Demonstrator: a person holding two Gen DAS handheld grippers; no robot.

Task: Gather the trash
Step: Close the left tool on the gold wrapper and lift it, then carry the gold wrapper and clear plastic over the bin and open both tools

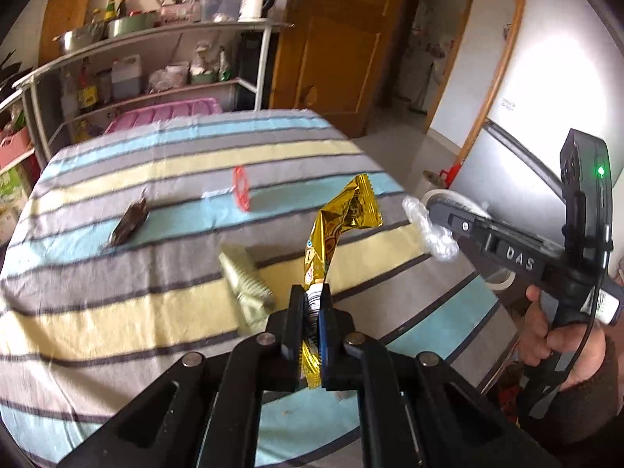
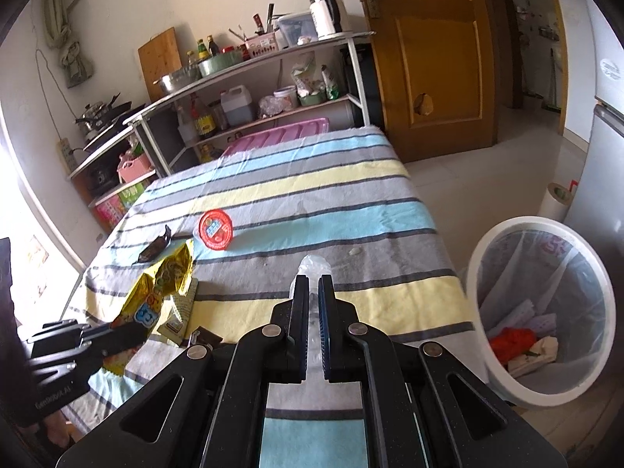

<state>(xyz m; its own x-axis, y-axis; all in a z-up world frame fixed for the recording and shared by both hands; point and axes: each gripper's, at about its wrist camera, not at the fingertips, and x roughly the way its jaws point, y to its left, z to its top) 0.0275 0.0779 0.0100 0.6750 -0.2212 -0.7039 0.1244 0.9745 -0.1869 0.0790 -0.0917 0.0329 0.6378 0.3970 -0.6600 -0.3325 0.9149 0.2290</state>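
- Left tool (image 1: 311, 296) clenched on gold wrapper (image 1: 343, 210), lifted off the striped table (image 1: 117, 312) for carrying.
- Right tool (image 2: 311, 284) pinches crumpled clear plastic (image 2: 312, 263), held clear of the table.
- Lined bin (image 2: 538, 230) beside the table, likely destination.
- Farther: dark wrapper (image 2: 156, 247) and red-lidded cup (image 2: 215, 230) not yet collected.

The wrapper (image 1: 343, 214) stands up from between the left gripper (image 1: 311, 304) fingers (image 1: 296, 312). A flat packet (image 1: 245, 277) lies on the worktop (image 1: 117, 312) just left of those fingers; a dark wrapper (image 1: 130, 224) lies farther ahead and left, a lidded cup (image 1: 241, 188) ahead. A crumpled film (image 2: 312, 267) sits between the right gripper (image 2: 312, 292) fingers (image 2: 300, 296). The bin (image 2: 479, 273) stands on the floor right of them, beside the worktop.
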